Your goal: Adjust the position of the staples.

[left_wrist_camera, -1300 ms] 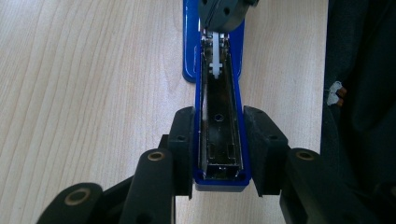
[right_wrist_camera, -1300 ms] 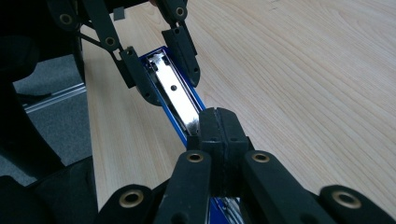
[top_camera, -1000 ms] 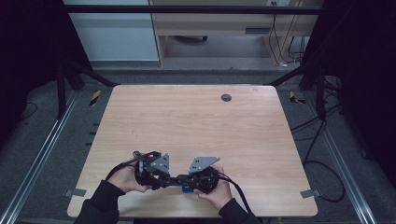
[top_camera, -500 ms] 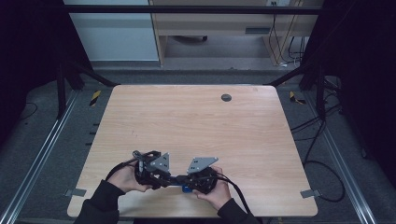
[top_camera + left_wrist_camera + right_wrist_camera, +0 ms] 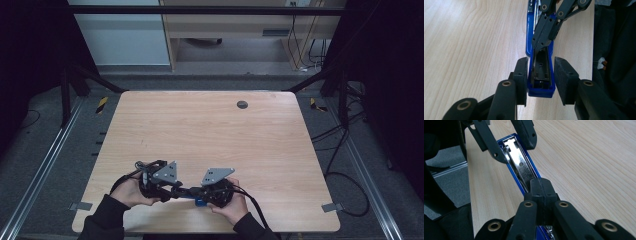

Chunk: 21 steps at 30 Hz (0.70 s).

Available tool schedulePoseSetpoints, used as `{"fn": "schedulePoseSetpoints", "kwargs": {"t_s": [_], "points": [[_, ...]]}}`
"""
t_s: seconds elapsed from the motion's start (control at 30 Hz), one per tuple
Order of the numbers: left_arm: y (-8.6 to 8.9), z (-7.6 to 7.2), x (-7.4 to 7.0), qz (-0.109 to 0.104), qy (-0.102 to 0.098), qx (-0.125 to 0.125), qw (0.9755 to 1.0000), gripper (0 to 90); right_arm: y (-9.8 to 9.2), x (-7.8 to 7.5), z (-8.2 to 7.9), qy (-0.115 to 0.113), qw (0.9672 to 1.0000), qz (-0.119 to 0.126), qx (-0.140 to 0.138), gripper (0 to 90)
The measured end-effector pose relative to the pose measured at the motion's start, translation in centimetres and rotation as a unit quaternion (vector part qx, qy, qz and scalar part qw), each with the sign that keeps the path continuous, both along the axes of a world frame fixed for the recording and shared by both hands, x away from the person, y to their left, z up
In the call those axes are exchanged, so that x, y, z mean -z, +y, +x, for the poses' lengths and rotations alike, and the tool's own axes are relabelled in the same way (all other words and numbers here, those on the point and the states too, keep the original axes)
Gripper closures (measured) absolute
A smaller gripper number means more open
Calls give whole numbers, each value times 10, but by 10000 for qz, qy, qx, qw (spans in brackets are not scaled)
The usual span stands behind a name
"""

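A blue stapler [image 5: 541, 91] lies flat near the front edge of the wooden table [image 5: 210, 130], with its metal staple channel [image 5: 520, 168] showing on top. My left gripper [image 5: 541, 72] is closed around one end of it, a pad against each blue side. From the opposite end, my right gripper [image 5: 540, 186] is shut, and its joined tips rest on the metal channel. In the left gripper view those tips [image 5: 539, 46] poke down into the channel. In the high view the two grippers face each other, left gripper [image 5: 172, 190] and right gripper [image 5: 196, 192], over the stapler [image 5: 199, 202].
A small dark grommet [image 5: 242, 104] sits in the table near its far edge. Metal rails [image 5: 45, 165] run along both sides of the table and cables [image 5: 345, 180] lie on the floor at the right. A cabinet [image 5: 225, 25] stands behind.
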<state>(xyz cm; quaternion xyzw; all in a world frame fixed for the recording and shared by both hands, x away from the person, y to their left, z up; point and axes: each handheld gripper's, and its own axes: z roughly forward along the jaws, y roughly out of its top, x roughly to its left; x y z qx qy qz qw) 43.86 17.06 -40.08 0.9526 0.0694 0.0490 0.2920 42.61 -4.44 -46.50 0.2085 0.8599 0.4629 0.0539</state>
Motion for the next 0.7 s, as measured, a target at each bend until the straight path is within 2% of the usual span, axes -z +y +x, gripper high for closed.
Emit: {"fn": "schedulePoseSetpoints", "kwargs": {"t_s": [0.17, 0.27, 0.4, 0.5, 0.6, 0.7], "points": [[7, -3, -10, -290, -120, -51, 9995, 648, 0, 0, 0, -1, 10000, 9, 5, 900], [12, -4, -17, -383, -198, -119, 9990, 657, 1, 0, 0, 3, 10000, 10, 8, 900], [18, -5, -20, -553, -321, -366, 9973, 686, 1, 0, 0, -2, 10000, 2, 15, 900], [24, -4, -21, -738, -373, -572, 9949, 710, 1, 0, 0, -6, 10000, -8, 10, 900], [30, -4, -19, -932, -431, -803, 9915, 734, 1, 0, 0, -1, 10000, 0, 10, 900], [35, -5, -17, -1172, -510, -1056, 9862, 753, 1, 0, 0, -5, 10000, -7, 15, 900]]}}
